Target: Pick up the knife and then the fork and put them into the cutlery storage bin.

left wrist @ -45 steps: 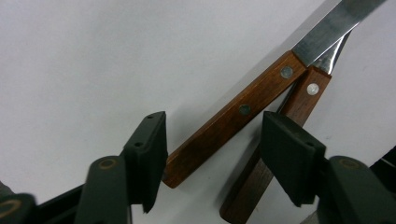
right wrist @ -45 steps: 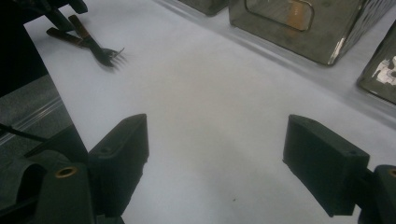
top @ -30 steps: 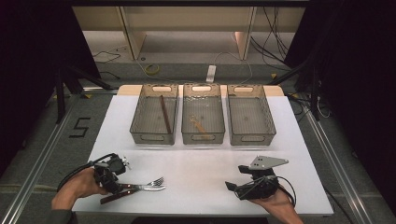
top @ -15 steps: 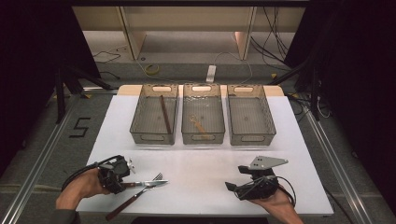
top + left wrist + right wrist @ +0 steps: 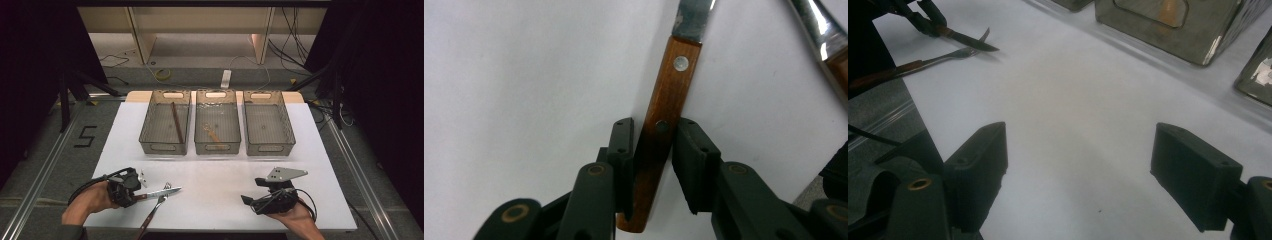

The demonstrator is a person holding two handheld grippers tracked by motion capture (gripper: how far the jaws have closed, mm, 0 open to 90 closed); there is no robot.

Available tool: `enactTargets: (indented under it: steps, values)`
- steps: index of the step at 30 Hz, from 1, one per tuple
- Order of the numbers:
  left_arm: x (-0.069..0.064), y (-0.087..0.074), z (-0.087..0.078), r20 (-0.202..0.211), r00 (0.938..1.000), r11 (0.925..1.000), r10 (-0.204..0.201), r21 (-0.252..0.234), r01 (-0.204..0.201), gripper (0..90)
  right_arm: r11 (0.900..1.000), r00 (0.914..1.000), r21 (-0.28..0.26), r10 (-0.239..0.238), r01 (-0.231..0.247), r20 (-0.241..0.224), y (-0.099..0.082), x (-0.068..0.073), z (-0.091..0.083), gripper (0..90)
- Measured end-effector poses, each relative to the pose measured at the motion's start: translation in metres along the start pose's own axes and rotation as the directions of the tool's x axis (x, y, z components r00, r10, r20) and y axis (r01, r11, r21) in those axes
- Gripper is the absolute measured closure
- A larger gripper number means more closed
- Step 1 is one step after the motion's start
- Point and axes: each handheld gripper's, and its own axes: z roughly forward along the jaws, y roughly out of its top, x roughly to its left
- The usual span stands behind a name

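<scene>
Left gripper point(image 5: 134, 192): held low at the near left corner of the table point(image 5: 220, 180); its jaws have just been closing on the knife handle, which is seen between the pads in the left gripper view. One pad is pressed to the wood; whether the other pad is touching cannot be told.
Knife point(image 5: 666, 107): laid flat on the white table, its wooden, riveted handle caught between the left jaws, its blade pointed away toward the table's middle.
Fork point(image 5: 152, 214): placed just beside the knife, its tines near the blade, its handle run out over the near edge.
Right gripper point(image 5: 1098, 180): held at the near right of the table, jaws spread wide, bare table seen between them.
Trays point(image 5: 215, 147): three set side by side at the far edge; a dark stick is seen in the left one, a small brownish utensil in the middle one.
</scene>
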Motion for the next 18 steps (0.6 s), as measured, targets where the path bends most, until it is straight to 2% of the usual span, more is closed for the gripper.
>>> enactTargets:
  steps: [4, 12, 18]
  values:
    - [-0.0008, 0.0013, 0.0000, 0.000, 1.0000, 1.0000, 0.002, -0.001, -0.002, 72.6, 1.0000, 1.0000, 0.000, -0.001, 0.001, -0.001, 0.0000, 0.0003, 0.0000, 23.4]
    - [-0.0015, 0.0050, 0.0003, 0.003, 0.9994, 0.9994, -0.034, -0.010, 0.034, 75.0, 1.0000, 1.0000, 0.001, -0.002, 0.002, -0.002, 0.0000, 0.0005, 0.0003, 23.4]
    - [-0.0025, 0.0055, -0.0001, 0.019, 0.9987, 0.9978, -0.048, -0.046, 0.049, 75.2, 1.0000, 1.0000, 0.003, -0.004, 0.004, -0.002, -0.0001, 0.0005, 0.0006, 23.4]
